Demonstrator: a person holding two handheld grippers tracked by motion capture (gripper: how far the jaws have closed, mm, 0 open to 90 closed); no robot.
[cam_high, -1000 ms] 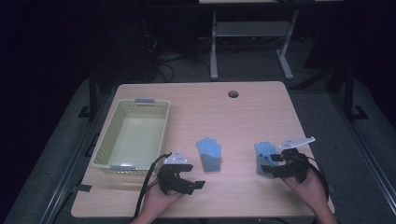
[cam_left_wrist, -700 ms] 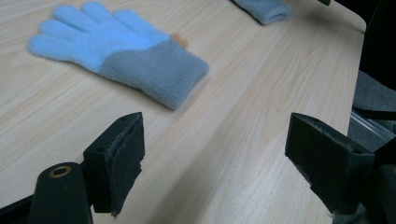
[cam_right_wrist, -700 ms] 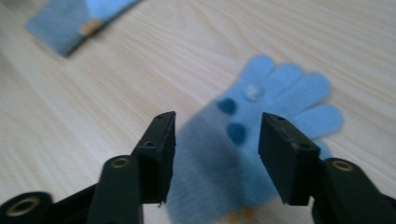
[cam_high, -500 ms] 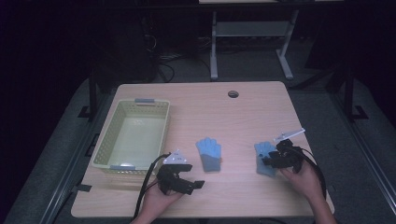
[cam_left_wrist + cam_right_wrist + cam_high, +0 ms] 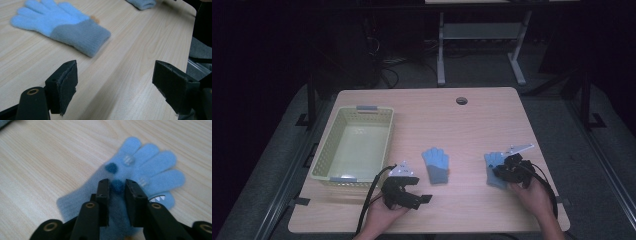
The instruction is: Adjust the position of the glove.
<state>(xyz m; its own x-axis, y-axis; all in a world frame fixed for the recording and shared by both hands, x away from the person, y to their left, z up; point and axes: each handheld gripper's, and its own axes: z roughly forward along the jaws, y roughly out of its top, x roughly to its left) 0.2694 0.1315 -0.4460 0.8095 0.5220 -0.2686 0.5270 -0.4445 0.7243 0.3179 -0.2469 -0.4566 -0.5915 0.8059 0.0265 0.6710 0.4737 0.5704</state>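
Observation:
Two light blue knit gloves lie flat on the wooden table (image 5: 462, 125). The left glove (image 5: 435, 165) (image 5: 62, 25) has a grey-blue cuff and lies ahead of my left gripper (image 5: 418, 190) (image 5: 117, 77), which is open and holds nothing near the front edge. The right glove (image 5: 492, 162) (image 5: 150, 167) carries dark dots and a toothed patch. My right gripper (image 5: 503, 173) (image 5: 117, 186) sits on its palm, jaws pinched on a fold of the fabric. The same glove's cuff (image 5: 141, 3) peeks in at the top of the left gripper view.
A pale yellow-green plastic basket (image 5: 326, 159) stands empty at the table's left. A round cable hole (image 5: 461, 100) sits near the far edge. Bare wood lies between the gloves. A metal rack (image 5: 477, 35) stands beyond the table in the dark.
My right gripper has turned and shifted slightly over the right glove, which stays on the table. The left gripper has not moved.

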